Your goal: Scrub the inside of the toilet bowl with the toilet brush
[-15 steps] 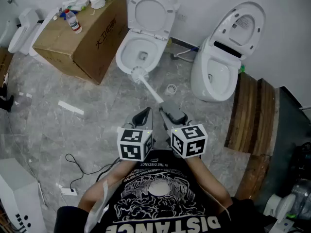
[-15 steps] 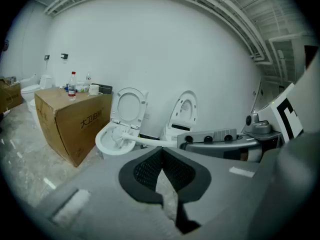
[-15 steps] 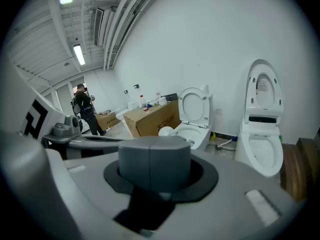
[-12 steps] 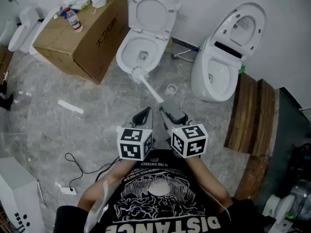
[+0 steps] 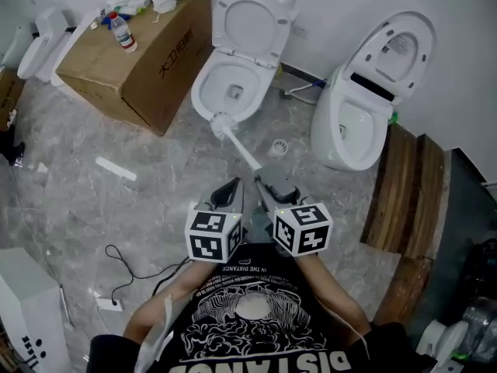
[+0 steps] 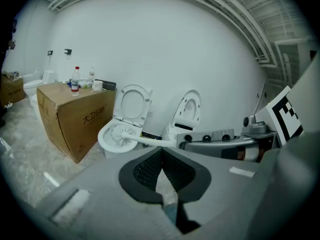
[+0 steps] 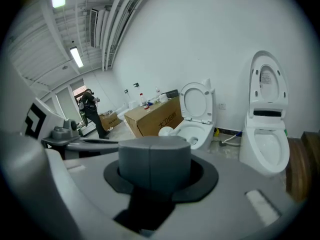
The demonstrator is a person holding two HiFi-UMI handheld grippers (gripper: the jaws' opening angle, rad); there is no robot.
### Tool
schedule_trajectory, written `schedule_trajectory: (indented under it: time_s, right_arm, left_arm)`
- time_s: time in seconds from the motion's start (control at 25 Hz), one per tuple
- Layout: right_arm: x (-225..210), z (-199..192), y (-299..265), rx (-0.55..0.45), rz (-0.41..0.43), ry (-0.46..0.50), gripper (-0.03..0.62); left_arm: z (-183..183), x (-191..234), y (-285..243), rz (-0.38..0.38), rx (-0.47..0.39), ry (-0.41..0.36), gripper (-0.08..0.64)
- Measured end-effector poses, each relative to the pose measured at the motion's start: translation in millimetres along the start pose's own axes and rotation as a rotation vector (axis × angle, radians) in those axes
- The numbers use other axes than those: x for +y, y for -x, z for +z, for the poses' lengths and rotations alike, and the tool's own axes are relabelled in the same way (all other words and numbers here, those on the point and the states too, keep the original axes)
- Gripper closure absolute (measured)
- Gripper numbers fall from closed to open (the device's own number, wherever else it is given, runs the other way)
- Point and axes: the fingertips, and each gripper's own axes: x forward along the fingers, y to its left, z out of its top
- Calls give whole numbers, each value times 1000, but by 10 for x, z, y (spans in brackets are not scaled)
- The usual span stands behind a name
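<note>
A white toilet (image 5: 233,92) with its lid up stands against the far wall. The white toilet brush (image 5: 224,123) has its head at the bowl's front rim, and its handle (image 5: 245,152) runs back to my right gripper (image 5: 263,183), which is shut on it. In the left gripper view the brush head (image 6: 119,134) lies over the bowl's (image 6: 107,141) near edge. In the right gripper view the brush head (image 7: 167,131) shows just above the closed jaws, beside the toilet (image 7: 197,126). My left gripper (image 5: 233,186) hangs beside the right one, shut and holding nothing.
A cardboard box (image 5: 132,53) with a bottle and small items on top stands left of the toilet. A second toilet (image 5: 361,119) is at the right, next to wooden planks (image 5: 408,185). A floor drain (image 5: 279,146), a white strip (image 5: 116,169) and a cable (image 5: 132,266) lie on the floor.
The view has shifted a little, so the toilets sit slightly to the right and lower. The brush head stays at the bowl's front rim and both grippers keep their hold.
</note>
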Motion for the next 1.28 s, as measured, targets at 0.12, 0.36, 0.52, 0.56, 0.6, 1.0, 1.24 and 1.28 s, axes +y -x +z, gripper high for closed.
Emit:
schedule_trajectory:
  time_s: [0.12,0.36,0.52,0.56,0.6,1.0,1.24,1.28]
  right_arm:
    - [-65,43,-129,8,16,1,440]
    - [-265,213,-445,38,50,-1,440]
    - [-499,369,-646,61,68,-13,440]
    - [-561,402,-697,68,73,-18,440]
    - [-619,438,-749,74,78,-23,440]
    - [-1056,756,-1135,93,128,-28,440]
    - [-1318,786,-1196,100,137,-69,440]
    - [-1356,778,-1205,100,134,-79,440]
  left_arm:
    - [39,74,-107,15,2,4,569]
    - [177,255,-420,53,22,32,568]
    - [292,318,-689,78,44,53,568]
    - [317,331,-756,85,49,57,568]
    - [348,346,-822,93,54,60,568]
    - [584,429,-1405,143,109,46,568]
    - [844,350,-1702,163,106,-9,568]
    - [886,332,-1743,161,103,-24,568]
